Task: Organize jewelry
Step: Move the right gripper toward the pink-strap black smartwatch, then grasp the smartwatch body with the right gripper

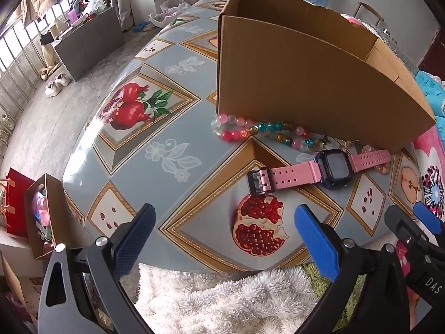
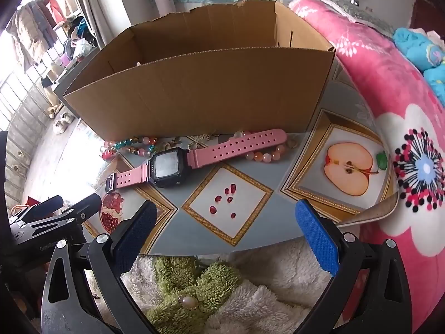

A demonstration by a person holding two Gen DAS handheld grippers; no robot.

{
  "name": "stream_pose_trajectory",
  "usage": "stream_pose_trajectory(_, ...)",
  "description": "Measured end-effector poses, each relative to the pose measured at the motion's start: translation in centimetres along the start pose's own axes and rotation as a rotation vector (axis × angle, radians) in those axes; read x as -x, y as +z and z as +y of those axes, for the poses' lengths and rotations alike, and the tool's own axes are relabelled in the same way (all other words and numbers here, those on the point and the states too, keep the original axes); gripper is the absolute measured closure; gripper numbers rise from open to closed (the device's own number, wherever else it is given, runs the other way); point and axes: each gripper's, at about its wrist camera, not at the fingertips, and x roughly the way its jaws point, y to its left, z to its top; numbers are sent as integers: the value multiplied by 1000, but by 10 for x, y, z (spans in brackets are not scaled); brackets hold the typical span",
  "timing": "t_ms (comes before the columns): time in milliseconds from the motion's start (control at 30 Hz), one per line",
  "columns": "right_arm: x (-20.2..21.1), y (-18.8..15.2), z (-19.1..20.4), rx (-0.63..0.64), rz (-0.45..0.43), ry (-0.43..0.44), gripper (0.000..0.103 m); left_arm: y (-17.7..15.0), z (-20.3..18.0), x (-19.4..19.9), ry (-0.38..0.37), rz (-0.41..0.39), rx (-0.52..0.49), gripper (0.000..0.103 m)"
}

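Observation:
A pink-strapped watch (image 1: 319, 171) (image 2: 178, 164) with a dark square face lies flat on the fruit-patterned table (image 1: 172, 105) (image 2: 314, 103). Behind it, bead bracelets (image 1: 250, 130) (image 2: 130, 143) in pink, teal and amber rest against the foot of an open cardboard box (image 1: 306, 83) (image 2: 200, 89). A peach bead bracelet (image 2: 264, 154) lies under the strap's right end. My left gripper (image 1: 224, 220) hangs open above the table's near edge, short of the watch. My right gripper (image 2: 225, 217) is open too, over the seed picture, with nothing between its fingers.
A pink flowered blanket (image 2: 389, 111) rises along the table's right side. White and green fluffy fabric (image 2: 222, 286) lies below the near edge. To the left, on the floor side, stand a small open box (image 1: 41, 217) of trinkets and a red bag (image 1: 15, 200).

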Motion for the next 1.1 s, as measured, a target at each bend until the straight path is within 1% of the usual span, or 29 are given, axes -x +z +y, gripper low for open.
stream_pose_trajectory(100,5,7,5,63,-53,-6,8,4,4,-9,4,10,-17,4)
stream_pose_trajectory(200,9,12,20,232,-132,-14,8,6,12,-17,-14,1,-36,4)
stream_pose_trajectory(267,6,13,29,357,-148,18,8,7,18,-21,-30,-13,-44,4)
stream_pose_trajectory(333,-2,17,34,435,-130,30,8,9,24,-26,-58,-18,-52,5)
stream_pose_trajectory(367,-5,17,36,456,-126,36,8,9,27,-27,-84,-26,-52,4)
stream_pose_trajectory(400,-10,18,38,474,-120,47,8,10,31,-29,-114,-39,-47,4)
stream_pose_trajectory(467,-22,22,41,518,-88,73,8,11,37,-28,-144,-69,-42,4)
stream_pose_trajectory(533,-30,27,46,560,-65,105,8,11,42,-27,-202,-92,-45,4)
stream_pose_trajectory(633,-43,32,61,656,-39,149,8,11,49,-27,-269,-128,-51,5)
stream_pose_trajectory(733,-51,33,74,749,-19,168,14,10,55,-26,-321,-146,-64,5)
stream_pose_trajectory(800,-56,34,82,809,3,179,21,11,57,-27,-339,-149,-84,4)
stream_pose_trajectory(900,-65,32,84,855,44,193,29,8,58,-26,-364,-151,-117,5)
stream_pose_trajectory(933,-69,33,86,877,61,195,29,9,57,-26,-364,-145,-135,4)
stream_pose_trajectory(1000,-75,33,89,920,84,196,31,8,54,-24,-349,-147,-162,4)
stream_pose_trajectory(1067,-79,33,91,960,97,188,32,4,52,-22,-313,-167,-200,4)
stream_pose_trajectory(1100,-80,33,93,976,99,190,33,3,49,-19,-312,-181,-223,4)
